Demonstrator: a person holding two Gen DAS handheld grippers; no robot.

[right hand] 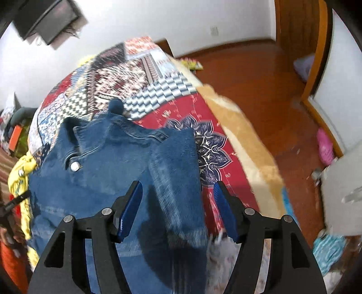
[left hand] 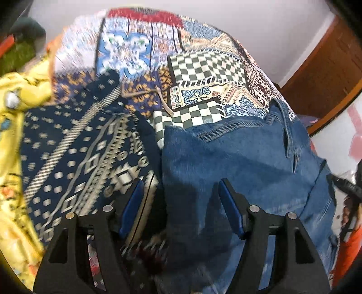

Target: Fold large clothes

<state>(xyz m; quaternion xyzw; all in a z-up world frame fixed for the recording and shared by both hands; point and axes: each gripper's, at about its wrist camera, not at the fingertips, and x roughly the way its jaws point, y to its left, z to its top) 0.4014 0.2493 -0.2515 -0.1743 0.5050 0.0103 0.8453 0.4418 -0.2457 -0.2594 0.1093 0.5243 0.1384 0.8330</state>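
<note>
Nearest the cameras, the left gripper [left hand: 179, 195] hangs with its blue-padded fingers [left hand: 132, 204] spread apart, nothing pinched between them, over the seam where a navy garment with a cream geometric pattern [left hand: 79, 153] meets the blue denim jeans [left hand: 237, 162]. The right gripper [right hand: 177, 199] is likewise released, its pads clear of the cloth, above the same jeans [right hand: 108, 171], which lie flat on the bed with the waistband and its silver metal button [right hand: 74, 166] toward the far side. Under the clothes spreads a patchwork bedspread of checkered, floral and red panels [left hand: 203, 67]. A yellow printed cloth [left hand: 13, 101] is bunched at the left edge. Beyond the bed's right side runs a reddish-brown wooden floor [right hand: 260, 74], then a white wall [right hand: 158, 20] and a wooden door frame [right hand: 316, 67].
</note>
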